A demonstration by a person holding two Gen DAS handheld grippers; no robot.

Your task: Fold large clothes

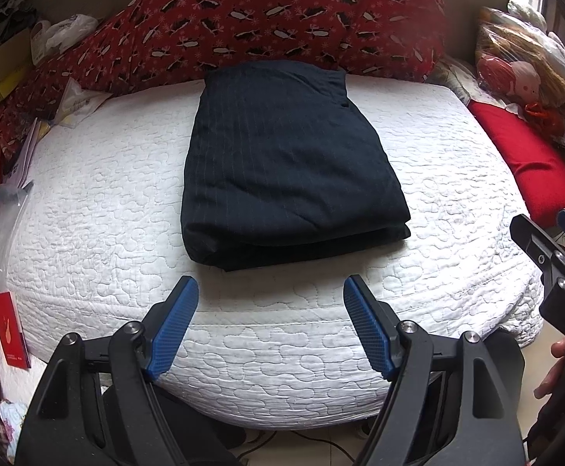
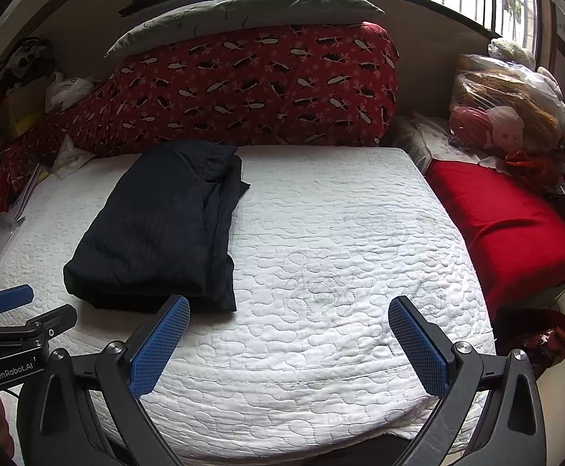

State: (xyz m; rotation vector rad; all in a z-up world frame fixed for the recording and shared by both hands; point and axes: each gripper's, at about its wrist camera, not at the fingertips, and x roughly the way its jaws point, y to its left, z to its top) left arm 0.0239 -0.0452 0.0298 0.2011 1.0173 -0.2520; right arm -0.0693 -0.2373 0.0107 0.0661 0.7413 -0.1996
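A dark navy pinstriped garment (image 1: 282,167) lies folded into a thick rectangle on the white quilted mattress (image 1: 108,213); in the right wrist view the garment (image 2: 158,229) sits left of centre on the mattress (image 2: 340,252). My left gripper (image 1: 271,291) hovers just short of the garment's near edge, open, nothing between its blue pads. My right gripper (image 2: 288,310) is open over bare mattress, to the right of the garment's near corner, and it holds nothing. Each gripper shows at the edge of the other's view: the right gripper (image 1: 546,240), the left gripper (image 2: 14,310).
A red penguin-print duvet (image 2: 243,89) with a green pillow (image 2: 243,11) on top is piled along the far side under a window. A red blanket (image 2: 503,225) and bagged soft toys (image 2: 507,116) lie right. Bags, papers and boxes (image 1: 14,62) crowd the left edge.
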